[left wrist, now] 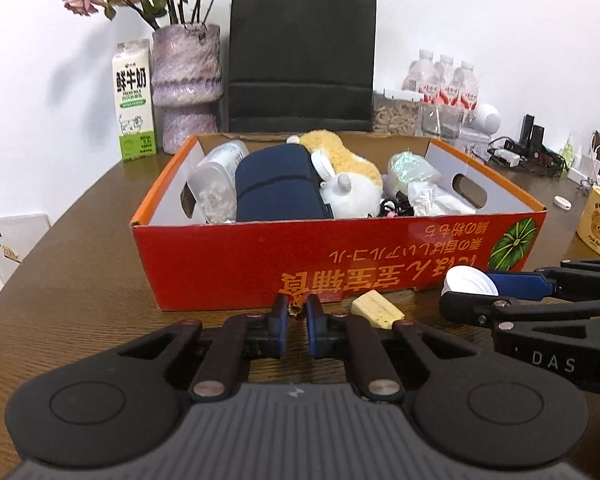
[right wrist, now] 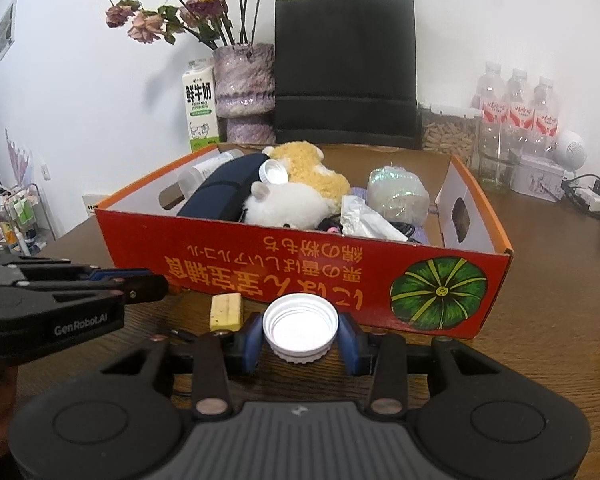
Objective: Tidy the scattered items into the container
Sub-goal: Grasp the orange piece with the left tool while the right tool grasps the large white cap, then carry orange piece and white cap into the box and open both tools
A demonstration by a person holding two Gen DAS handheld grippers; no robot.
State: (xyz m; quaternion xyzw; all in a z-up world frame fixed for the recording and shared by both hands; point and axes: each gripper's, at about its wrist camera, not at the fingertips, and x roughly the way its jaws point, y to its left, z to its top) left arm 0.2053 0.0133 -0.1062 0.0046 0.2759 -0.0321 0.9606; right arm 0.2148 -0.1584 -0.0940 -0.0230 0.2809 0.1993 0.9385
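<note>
A red cardboard box (left wrist: 260, 264) with an orange rim stands on the brown table, holding a plush toy (left wrist: 352, 184), a navy pouch (left wrist: 276, 184), a plastic bottle and wrappers. Just in front of its near wall, my left gripper (left wrist: 296, 305) is shut on a small brown-orange scrap (left wrist: 295, 310). A pale yellow block (left wrist: 377, 311) lies on the table right of it. In the right wrist view my right gripper (right wrist: 301, 322) is shut on a white screw cap (right wrist: 300, 320), open side facing up, near the box's front wall (right wrist: 340, 280). The left gripper (right wrist: 160, 282) shows at the left there.
Behind the box stand a black paper bag (left wrist: 302, 56), a purple vase with dried flowers (left wrist: 188, 80) and a milk carton (left wrist: 134, 100). Water bottles (right wrist: 520, 108), a jar and a power strip sit at the back right. A yellow bear mug (left wrist: 599, 220) stands right of the box.
</note>
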